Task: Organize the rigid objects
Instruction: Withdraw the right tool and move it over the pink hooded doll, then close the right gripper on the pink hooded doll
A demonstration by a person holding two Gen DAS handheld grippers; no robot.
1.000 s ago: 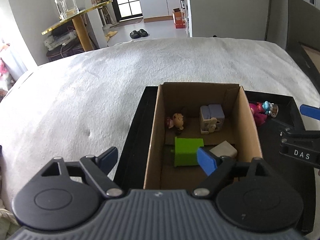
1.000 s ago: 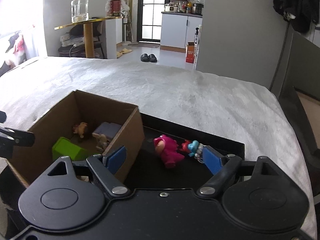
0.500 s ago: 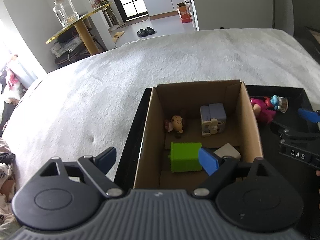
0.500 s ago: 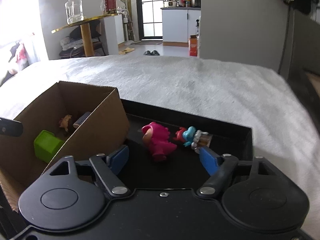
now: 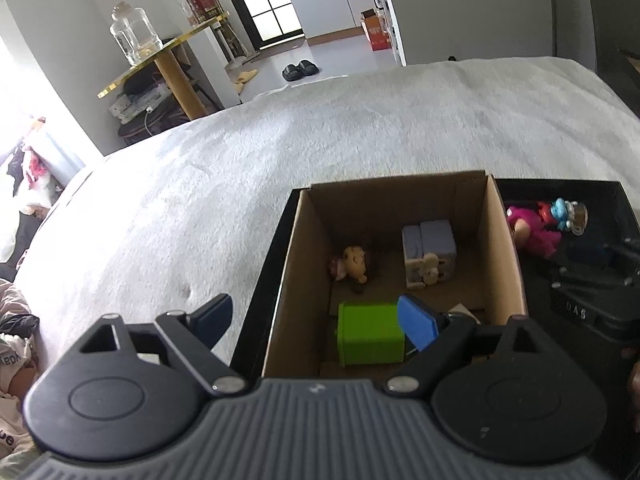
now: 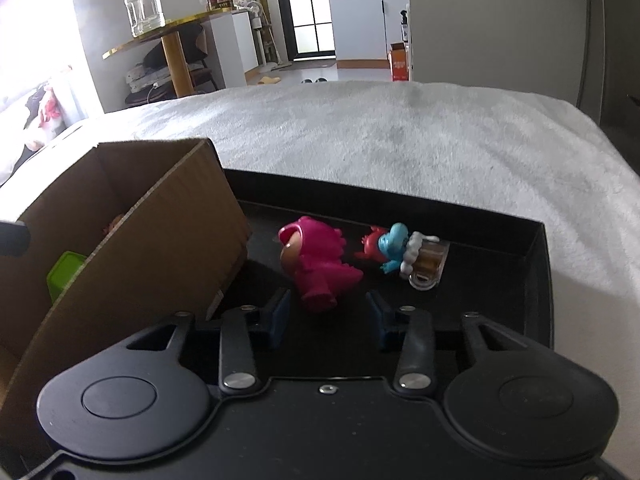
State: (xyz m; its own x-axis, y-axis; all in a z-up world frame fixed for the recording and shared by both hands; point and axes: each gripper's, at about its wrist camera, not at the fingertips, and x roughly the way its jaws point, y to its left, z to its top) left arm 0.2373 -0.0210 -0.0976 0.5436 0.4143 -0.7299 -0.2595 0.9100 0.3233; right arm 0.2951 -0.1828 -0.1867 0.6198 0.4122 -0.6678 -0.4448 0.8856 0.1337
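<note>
A pink dino toy (image 6: 318, 264) lies on its side at frame center in the black tray (image 6: 536, 264), right of the box (image 6: 168, 240). The right gripper (image 6: 328, 312) sits low just before it, jaws parted, empty. The left gripper (image 5: 316, 320) hovers wide open, empty, over the box's left wall.

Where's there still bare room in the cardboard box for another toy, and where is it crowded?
In the cardboard box, bare floor shows along the far wall, behind the small doll and the lilac block toy, and in a narrow strip between them. The near end is crowded: the green cube and a pale piece beside it, half hidden by the left gripper.
</note>
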